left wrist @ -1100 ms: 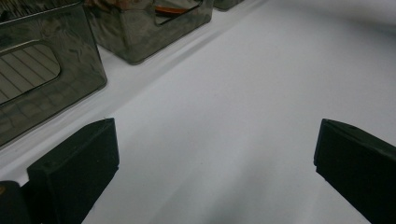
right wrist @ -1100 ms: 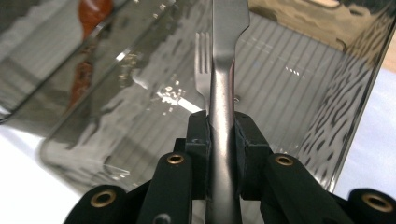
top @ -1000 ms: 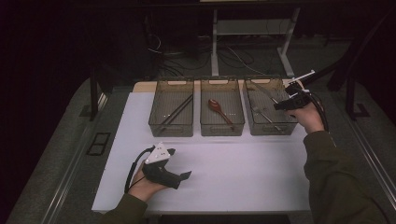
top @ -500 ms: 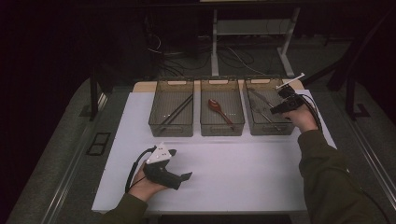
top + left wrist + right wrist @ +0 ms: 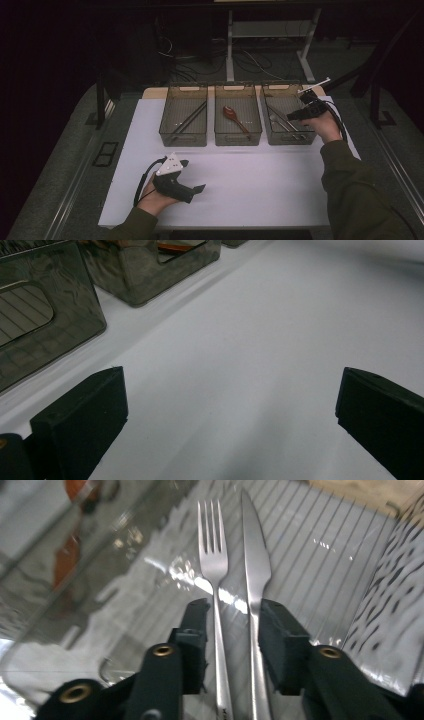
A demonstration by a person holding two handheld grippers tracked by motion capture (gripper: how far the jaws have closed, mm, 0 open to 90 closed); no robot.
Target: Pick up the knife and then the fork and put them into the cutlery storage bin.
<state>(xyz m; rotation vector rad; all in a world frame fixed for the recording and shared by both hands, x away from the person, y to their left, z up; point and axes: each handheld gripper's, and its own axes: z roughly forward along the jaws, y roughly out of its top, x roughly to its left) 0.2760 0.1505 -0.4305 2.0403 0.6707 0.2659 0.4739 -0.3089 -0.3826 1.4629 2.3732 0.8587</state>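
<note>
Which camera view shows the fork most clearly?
The right gripper view: the fork lies close, tines sharp, beside the knife in the right bin. In the high view it is a thin glint. The left gripper view gives no look at it.

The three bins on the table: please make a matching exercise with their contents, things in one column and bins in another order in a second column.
Things:
1. fork
2. red spoon
3. dark sticks
4. left gripper

Places:
A. middle bin
B. on the white sheet, outside the bins
C. right bin
D. left bin

Pairs: 1-C, 2-A, 3-D, 4-B
</note>
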